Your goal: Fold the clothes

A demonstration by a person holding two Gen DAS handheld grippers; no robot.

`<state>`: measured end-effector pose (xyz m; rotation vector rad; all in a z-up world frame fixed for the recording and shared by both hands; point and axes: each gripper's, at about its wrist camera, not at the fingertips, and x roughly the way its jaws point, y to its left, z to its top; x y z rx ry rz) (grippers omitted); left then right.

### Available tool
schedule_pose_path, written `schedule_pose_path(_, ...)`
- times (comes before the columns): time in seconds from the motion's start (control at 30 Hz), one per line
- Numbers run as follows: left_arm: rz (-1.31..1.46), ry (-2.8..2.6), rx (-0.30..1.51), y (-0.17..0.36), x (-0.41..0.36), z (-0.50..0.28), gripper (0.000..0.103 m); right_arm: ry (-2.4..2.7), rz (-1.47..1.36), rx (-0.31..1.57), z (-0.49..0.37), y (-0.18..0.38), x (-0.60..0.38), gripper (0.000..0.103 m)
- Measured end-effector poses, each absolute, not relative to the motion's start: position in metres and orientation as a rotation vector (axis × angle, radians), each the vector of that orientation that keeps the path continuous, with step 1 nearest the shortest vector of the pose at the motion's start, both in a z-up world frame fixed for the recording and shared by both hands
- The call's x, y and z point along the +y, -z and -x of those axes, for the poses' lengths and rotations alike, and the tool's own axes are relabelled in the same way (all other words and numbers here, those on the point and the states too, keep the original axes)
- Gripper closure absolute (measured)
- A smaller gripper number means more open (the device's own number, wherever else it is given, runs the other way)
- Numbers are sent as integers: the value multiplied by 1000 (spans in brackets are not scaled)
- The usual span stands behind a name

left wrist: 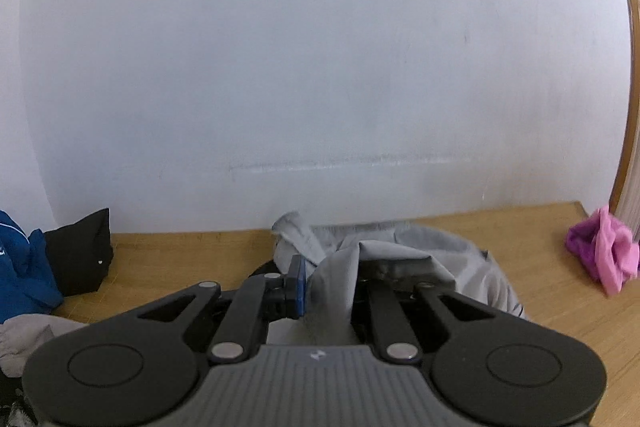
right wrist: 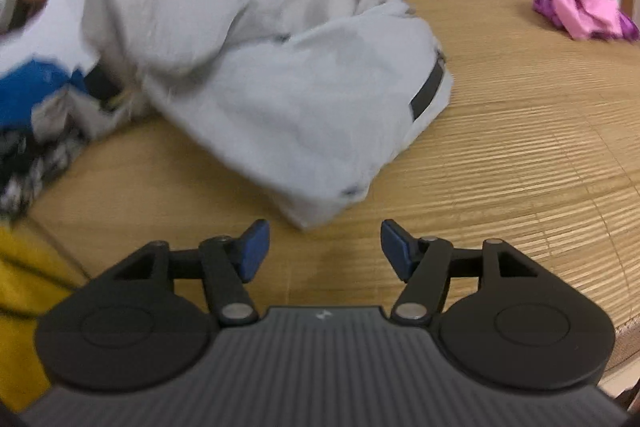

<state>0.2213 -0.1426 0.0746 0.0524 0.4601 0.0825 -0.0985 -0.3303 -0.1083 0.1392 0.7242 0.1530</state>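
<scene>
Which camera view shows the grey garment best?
The right wrist view: the grey garment shows nearly whole there, one part lifted at upper left, the rest on the mat. The left wrist view shows only bunched folds pinched in the left claw.

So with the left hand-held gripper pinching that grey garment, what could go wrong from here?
1. The left hand-held gripper pinches only a bunched fold of the grey garment, so it may slip out or lift unevenly.
2. Its trailing end lies against the clothes pile and could drag pieces along.
3. The right hand-held gripper is open and empty just short of the hem, so the garment hangs from one point and may twist.
</scene>
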Motion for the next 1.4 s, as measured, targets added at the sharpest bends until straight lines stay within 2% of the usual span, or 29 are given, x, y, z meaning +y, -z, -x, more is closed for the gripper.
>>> schedule_pose_path(0.07,-56,-90,446,-79,-143,-223,91,-118,-90,705,84,122,-320,39)
schedule_pose_path(0.23,-50,-118,427,-88,-134,-219,90,-46,-217,639,33,143,-309,38)
schedule_pose_path(0.43,-32,-165,410,-93,-110,-214,90,3,-241,549,-3,147,-300,39)
schedule_pose_path(0.47,-20,-171,415,-94,-103,-214,90,19,-250,527,-9,147,-301,54)
schedule_pose_path(0.5,-3,-176,421,-94,-97,-213,90,35,-283,497,-14,134,-308,74)
schedule_pose_path(0.57,17,-208,415,-93,-83,-211,91,84,-304,401,-18,97,-325,88)
schedule_pose_path(0.77,25,-276,351,-101,-53,-177,90,45,-115,114,-10,-78,-363,91)
schedule_pose_path(0.87,16,-297,382,-97,-34,-159,90,-47,107,147,-4,-147,-351,88)
schedule_pose_path(0.97,-3,-296,490,-67,-24,-144,86,-124,271,349,-18,-159,-344,71)
schedule_pose_path(1.0,-8,-297,532,-52,-23,-140,85,-91,302,410,-24,-146,-344,62)
schedule_pose_path(1.13,65,-334,735,10,-4,-128,84,10,290,630,-28,-49,-349,48)
schedule_pose_path(1.2,105,-370,815,35,9,-122,84,25,243,727,-8,11,-349,33)
schedule_pose_path(1.3,49,-416,861,55,17,-117,84,54,262,811,37,81,-333,32)
schedule_pose_path(1.4,-66,-417,861,64,13,-116,84,116,386,826,86,126,-309,32)
